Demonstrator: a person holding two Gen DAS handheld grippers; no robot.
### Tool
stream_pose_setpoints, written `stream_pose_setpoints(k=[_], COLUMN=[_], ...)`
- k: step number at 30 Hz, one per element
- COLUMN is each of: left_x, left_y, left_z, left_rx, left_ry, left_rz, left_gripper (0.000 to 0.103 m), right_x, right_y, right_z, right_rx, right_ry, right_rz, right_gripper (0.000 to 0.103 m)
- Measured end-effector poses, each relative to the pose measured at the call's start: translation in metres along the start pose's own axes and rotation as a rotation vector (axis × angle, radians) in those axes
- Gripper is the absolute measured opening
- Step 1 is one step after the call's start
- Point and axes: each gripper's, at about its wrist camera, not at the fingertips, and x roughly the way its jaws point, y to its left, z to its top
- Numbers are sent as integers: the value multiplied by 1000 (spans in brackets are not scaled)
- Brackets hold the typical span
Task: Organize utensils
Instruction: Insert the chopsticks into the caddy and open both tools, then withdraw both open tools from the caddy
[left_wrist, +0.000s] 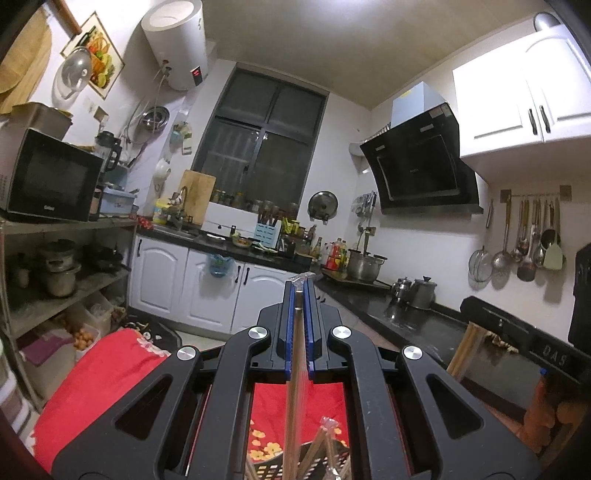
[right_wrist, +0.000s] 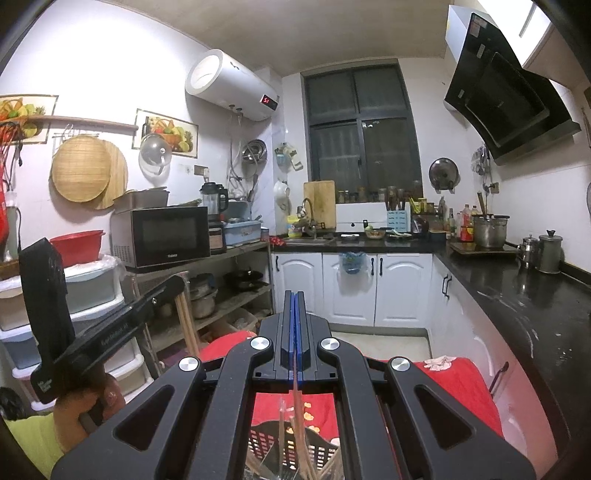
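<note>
My left gripper (left_wrist: 303, 285) is shut on a pair of chopsticks (left_wrist: 294, 369) in a clear wrapper. They run between the blue pads and hang down toward a black slotted basket (left_wrist: 273, 467) holding several more chopsticks. My right gripper (right_wrist: 294, 295) is shut on another thin pair of chopsticks (right_wrist: 296, 402) above the same basket (right_wrist: 269, 443). Each gripper shows in the other's view: the right one (left_wrist: 476, 306) with wooden chopsticks (left_wrist: 466, 350) hanging from it, the left one (right_wrist: 173, 284) with chopsticks (right_wrist: 186, 325) under its tips.
The basket stands on a red flowered cloth (right_wrist: 454, 384). A black countertop (right_wrist: 517, 295) with metal pots runs along the right. White cabinets (right_wrist: 354, 288) and the sink are ahead, and a shelf with a microwave (right_wrist: 166, 236) stands on the left. A hand (right_wrist: 85, 410) grips the left tool.
</note>
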Motion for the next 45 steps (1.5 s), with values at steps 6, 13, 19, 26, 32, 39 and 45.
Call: stream_pose_setpoints(k=[6,13,19,26,32,39,45], left_x=[9,14,16,15,5,-22,-40], left_y=[5,6,10,19,26,32,39], left_z=[-18,-42,-56,-70,-73,-80,-97], left_rx=[-16,-17,-30,-47,-66,-86,-117], left_ry=[0,18,40,131,161,203,263], left_rz=[7,4,-3,16,17,16,25], left_gripper=[2,2,3,37,61,88,92], right_x=[12,29,40,34,14,-12,-31], right_y=[0,-3,-7,-16,-23,-27,-23], right_z=[-11,-28,-43,-60,-70,-88,-110], right_rx=[-4,-16,9,56,48,60,91], right_ry=[16,50,97,140,139,171,214], right_rz=[-6,-26,-39,-76,-122,-149,-141], right_gripper=[1,1,2,40,46,56,61])
